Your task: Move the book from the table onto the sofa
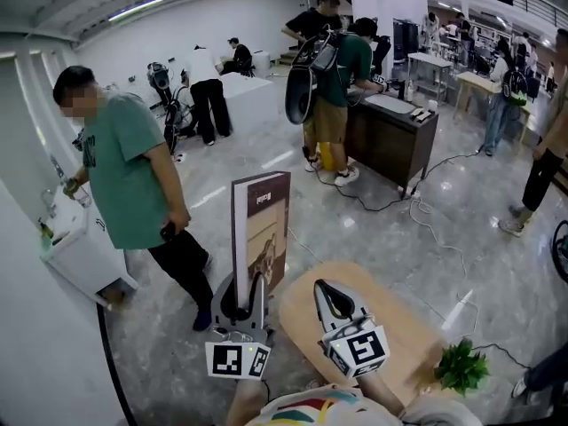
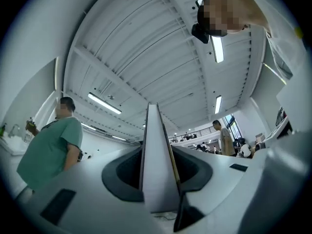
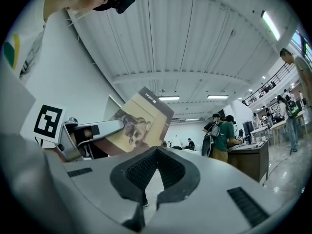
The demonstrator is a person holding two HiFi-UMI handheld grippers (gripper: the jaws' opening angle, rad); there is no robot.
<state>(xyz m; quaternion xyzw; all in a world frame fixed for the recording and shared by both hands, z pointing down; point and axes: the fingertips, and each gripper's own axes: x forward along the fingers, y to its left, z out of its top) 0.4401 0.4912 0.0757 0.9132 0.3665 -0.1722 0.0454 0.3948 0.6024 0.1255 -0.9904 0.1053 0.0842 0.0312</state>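
Right gripper [image 1: 328, 293] rides empty, jaws together, over the table [image 1: 417, 335]. Left gripper [image 1: 251, 289] is clamped on the bottom edge of the book [image 1: 262, 229], holding it upright in the air beside the table. It looks stiff and thin, probably light but top-heavy held like this; a grip nearer the spine would steady it. No sofa in sight.

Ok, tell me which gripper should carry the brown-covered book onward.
Left: the left gripper clamps the upright brown-covered book by its lower edge; the right gripper is shut and empty beside it.
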